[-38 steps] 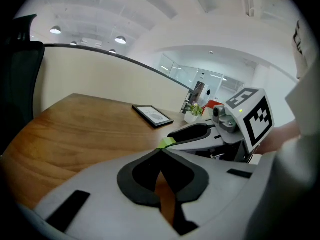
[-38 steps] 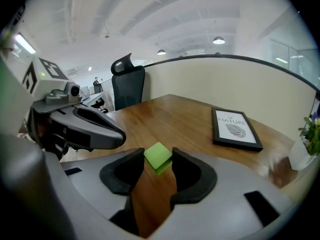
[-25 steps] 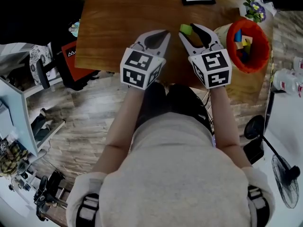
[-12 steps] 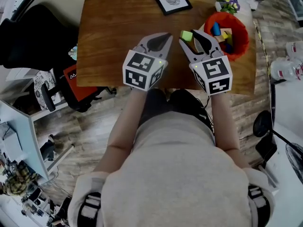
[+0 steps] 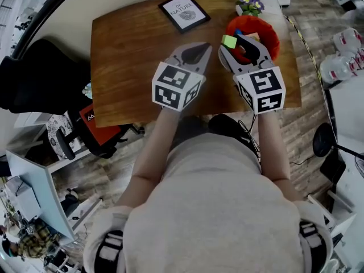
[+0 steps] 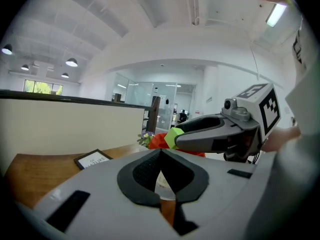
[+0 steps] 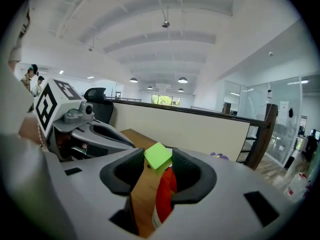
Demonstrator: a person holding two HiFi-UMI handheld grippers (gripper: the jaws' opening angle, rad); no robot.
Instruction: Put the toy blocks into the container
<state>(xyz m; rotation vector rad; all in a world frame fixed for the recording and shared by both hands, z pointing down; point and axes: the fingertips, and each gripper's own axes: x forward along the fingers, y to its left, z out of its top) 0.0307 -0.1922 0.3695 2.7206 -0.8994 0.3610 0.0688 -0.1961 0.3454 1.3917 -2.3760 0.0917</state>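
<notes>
— Along the far edge of the wooden table (image 5: 131,67)?
— Framed print (image 5: 183,12) lying flat near the middle of that edge, turned askew (the word "NATURE" legible on it). Small pot of purple flowers (image 5: 248,3) at the far right corner.
— And off the table?
— Black office chair (image 5: 40,78) past the left edge. Red and black box (image 5: 95,121) on the plank floor (image 5: 114,164) below the near left corner. Clear bottles (image 5: 335,70) well off to the right.

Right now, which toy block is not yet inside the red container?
The light green block, gripped between the jaws of the right gripper by the rim of the container; the other blocks lie inside it.
</notes>
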